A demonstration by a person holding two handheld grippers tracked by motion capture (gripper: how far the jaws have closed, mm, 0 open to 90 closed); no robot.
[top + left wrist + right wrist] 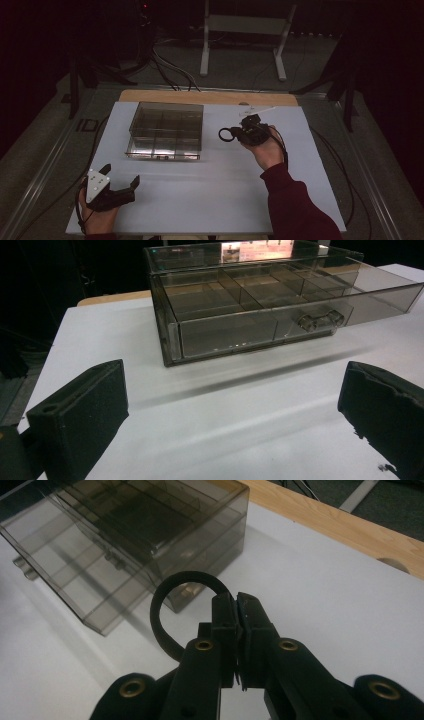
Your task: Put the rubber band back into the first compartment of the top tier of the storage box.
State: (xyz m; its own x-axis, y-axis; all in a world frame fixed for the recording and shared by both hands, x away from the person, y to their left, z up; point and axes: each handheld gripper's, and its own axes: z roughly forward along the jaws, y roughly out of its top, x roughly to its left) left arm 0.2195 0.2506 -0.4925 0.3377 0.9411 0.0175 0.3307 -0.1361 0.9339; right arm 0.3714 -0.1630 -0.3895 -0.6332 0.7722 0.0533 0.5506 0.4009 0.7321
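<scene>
A smoky clear plastic box point(166, 130) with divided compartments stands at the back left of the white tabletop point(210, 190). In the left gripper view the box's point(250, 295) lower drawer is slid partly out, showing its handle point(320, 320). My right gripper point(235, 134) hangs above the table just right of the box, shut on a black ring point(226, 134). In the right gripper view the ring point(160, 610) loops out to the left of the closed fingertips point(235, 605), with the box point(125, 535) behind it. My left gripper point(121, 175) rests open near the front left corner, nothing between its pads point(85, 410).
A wooden strip point(207, 97) runs along the table's far edge, with a round hole point(392, 562) in it. A small white strip point(257, 111) lies behind my right gripper. A white frame point(240, 30) and cables point(170, 70) sit on the floor beyond.
</scene>
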